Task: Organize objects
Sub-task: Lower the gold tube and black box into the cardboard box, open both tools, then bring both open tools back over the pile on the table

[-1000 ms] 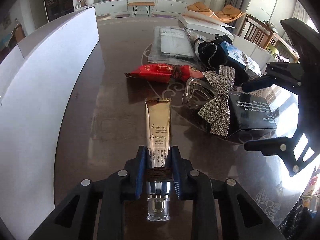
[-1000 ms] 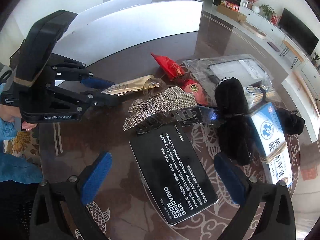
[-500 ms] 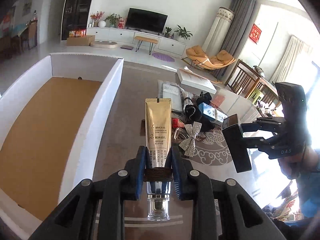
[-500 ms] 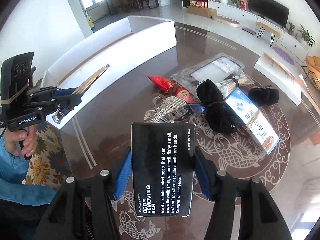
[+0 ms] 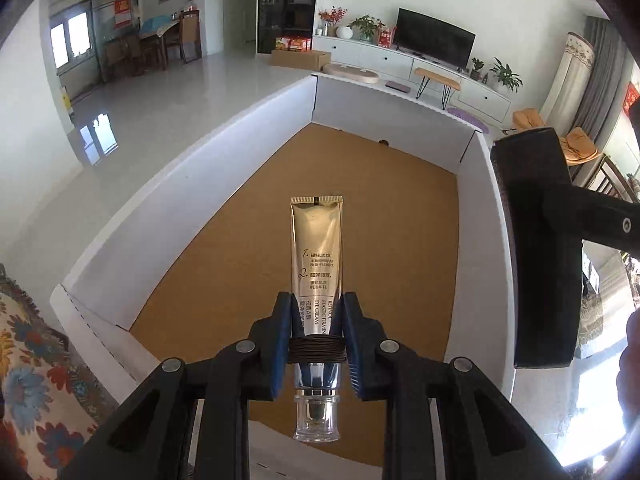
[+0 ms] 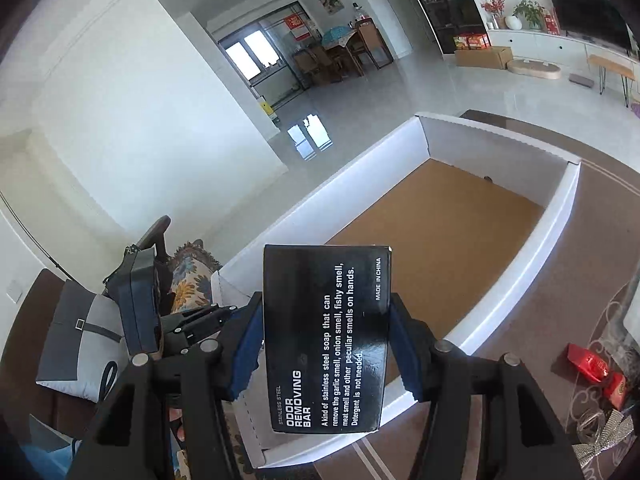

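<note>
We've got the left hand-held gripper [image 5: 316, 340] clamping the tube [image 5: 317, 256], pointing lengthwise over the box [image 5: 192, 184]. Our right hand-held gripper [image 6: 326, 340] grips the black carton [image 6: 326, 336] above the box's near corner; both drop straight down.

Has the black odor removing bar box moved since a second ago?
Yes. The black box, then lying on the table, is now lifted in the right gripper above the white carton.

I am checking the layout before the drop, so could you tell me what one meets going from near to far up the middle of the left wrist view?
Left gripper → gold eye cream tube it clamps → brown floor of the white box → far white wall of the box → TV.
</note>
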`<state>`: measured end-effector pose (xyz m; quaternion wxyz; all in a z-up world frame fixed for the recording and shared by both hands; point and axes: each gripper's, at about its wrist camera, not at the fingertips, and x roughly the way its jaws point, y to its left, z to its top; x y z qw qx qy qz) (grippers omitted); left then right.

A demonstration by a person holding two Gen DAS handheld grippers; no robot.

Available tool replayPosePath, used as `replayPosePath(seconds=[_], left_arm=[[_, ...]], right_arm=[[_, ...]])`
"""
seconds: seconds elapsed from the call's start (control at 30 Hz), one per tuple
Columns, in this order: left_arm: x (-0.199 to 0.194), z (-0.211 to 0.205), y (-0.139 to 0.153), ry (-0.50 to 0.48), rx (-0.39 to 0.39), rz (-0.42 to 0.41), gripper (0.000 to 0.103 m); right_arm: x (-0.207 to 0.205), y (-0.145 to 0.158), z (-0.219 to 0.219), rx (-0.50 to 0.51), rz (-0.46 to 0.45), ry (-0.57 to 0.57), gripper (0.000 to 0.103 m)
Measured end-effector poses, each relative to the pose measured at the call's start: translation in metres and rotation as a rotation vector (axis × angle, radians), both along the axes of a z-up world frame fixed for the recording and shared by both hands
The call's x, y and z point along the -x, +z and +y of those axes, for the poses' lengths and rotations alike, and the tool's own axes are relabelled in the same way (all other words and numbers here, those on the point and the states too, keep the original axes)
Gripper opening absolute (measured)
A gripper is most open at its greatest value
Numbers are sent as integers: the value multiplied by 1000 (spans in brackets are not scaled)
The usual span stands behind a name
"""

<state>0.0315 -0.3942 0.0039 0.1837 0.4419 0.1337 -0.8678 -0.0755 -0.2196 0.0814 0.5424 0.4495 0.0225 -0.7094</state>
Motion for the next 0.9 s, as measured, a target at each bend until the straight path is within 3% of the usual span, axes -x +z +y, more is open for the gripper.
replayPosePath(seconds=[0.07,0.1,0.13,0.27,0.4,0.53,0.6,0.7,0.8,0.9], left_arm=[[2,-3,-12,20,2,-46,26],[2,-2,-15,29,10,-57,29],[2,-1,-16,35,19,-59,31],[-1,19,2,29,62,22,56],[-8,71,37,-104,65,158,77],[-4,149,58,-310,-18,260,93],[3,188,48,-394,-88,260,103],[18,243,5,-490,-144,181,103],[37,286,-39,-512,-104,110,103],[52,307,-68,-525,-63,71,103]], right_arm=[[-1,-19,-12,-45,-9,-25,64],[0,-25,-14,-59,-16,-50,74],[2,-27,-11,-56,-17,-82,76],[8,-14,38,5,38,-187,80],[4,-9,123,-21,219,-331,99],[7,-39,230,-139,299,-530,100],[10,-63,281,-210,292,-627,100],[12,-97,347,-328,267,-761,100],[1,-116,401,-355,236,-860,100],[-1,-126,424,-391,239,-903,100]])
